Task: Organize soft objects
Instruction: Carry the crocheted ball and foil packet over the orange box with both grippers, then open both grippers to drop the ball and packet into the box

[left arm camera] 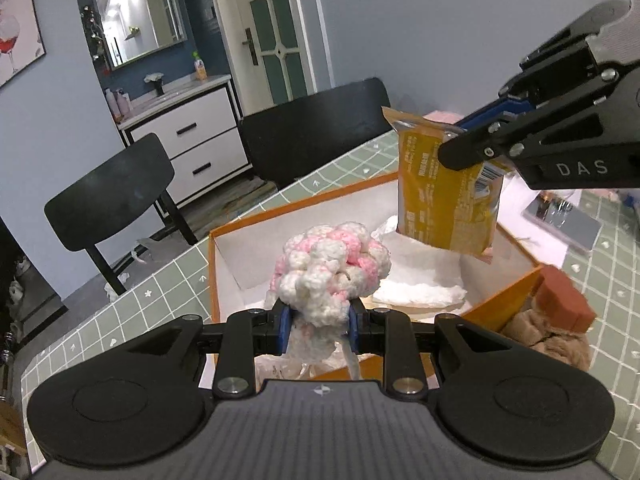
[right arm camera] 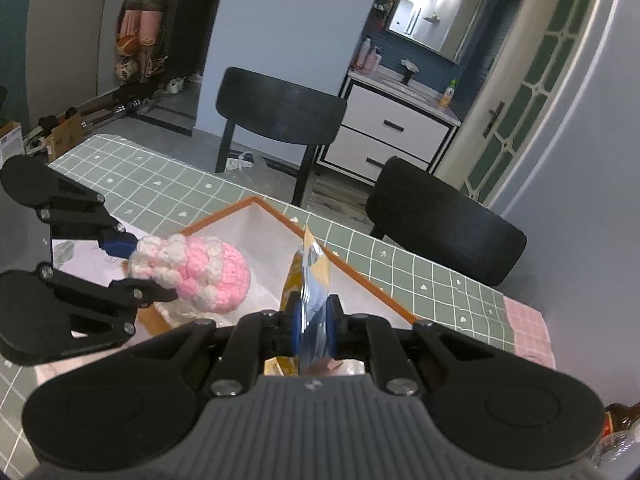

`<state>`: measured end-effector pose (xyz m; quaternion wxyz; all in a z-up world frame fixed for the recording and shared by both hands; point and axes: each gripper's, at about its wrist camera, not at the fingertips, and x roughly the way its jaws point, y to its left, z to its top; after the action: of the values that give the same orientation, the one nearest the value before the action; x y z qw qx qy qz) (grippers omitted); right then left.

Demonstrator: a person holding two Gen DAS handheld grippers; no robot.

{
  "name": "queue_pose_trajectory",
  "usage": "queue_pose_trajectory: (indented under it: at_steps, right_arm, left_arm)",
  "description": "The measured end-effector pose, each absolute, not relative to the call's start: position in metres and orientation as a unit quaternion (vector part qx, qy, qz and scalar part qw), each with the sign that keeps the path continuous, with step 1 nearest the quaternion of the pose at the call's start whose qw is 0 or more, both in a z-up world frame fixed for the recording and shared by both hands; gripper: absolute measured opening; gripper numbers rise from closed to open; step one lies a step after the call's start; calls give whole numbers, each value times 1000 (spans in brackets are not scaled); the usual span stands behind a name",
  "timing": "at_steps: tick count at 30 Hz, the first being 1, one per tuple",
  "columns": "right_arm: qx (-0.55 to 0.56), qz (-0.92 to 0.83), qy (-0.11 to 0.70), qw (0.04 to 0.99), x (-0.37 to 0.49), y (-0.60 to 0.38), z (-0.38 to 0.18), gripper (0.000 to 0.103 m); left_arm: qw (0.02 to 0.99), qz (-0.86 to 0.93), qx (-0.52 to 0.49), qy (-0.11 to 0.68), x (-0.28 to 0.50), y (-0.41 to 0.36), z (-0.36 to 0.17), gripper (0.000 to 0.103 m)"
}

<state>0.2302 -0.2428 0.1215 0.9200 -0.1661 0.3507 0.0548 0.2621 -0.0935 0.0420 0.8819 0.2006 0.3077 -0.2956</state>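
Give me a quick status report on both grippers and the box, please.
Left gripper shut on crochet flower. Right gripper shut on yellow snack packet. Both over orange box; nothing blocking.

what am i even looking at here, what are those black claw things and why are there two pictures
The black claws are two handheld grippers; a person holds one in each hand. Each carries a camera looking along its fingers, so you get two views.

In the left camera's picture, the left gripper is shut on a pink and white crocheted toy. The right gripper is shut on a yellow snack packet.

Both are held over an open orange-edged box on a table with a green checked cloth. A furry brown item lies beside the box.
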Motion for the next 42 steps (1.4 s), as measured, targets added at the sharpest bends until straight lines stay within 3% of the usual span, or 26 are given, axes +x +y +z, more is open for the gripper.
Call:
queue_pose_trajectory:
  at_steps: [18,29,32,34,37,42]
  right_arm:
    - [-147,43,377,914,326,-241,57,10]
    - [-135,40,406,903,376,-223,13,10]
    - [-132,36,407,903,386,-216,7,10]
    - [-123,34,404,906,392,-212,6,10]
    - [-101,42,404,908,402,-208,5,16]
    - [-44,62,407,910,407,-204,10,36]
  left_arm:
    - [860,-273,216,372,328,-120,-27,31]
    - [856,-284,205,381,338,-116,-36,33]
    - [856,-286,189,386,340,-114,-38,37]
    - [856,-287,184,388,340,-113,-39,49]
    - [859,-281,179,388,342,-112,-37,57]
    - [858,-283,181,388,337,-110,-35,62]
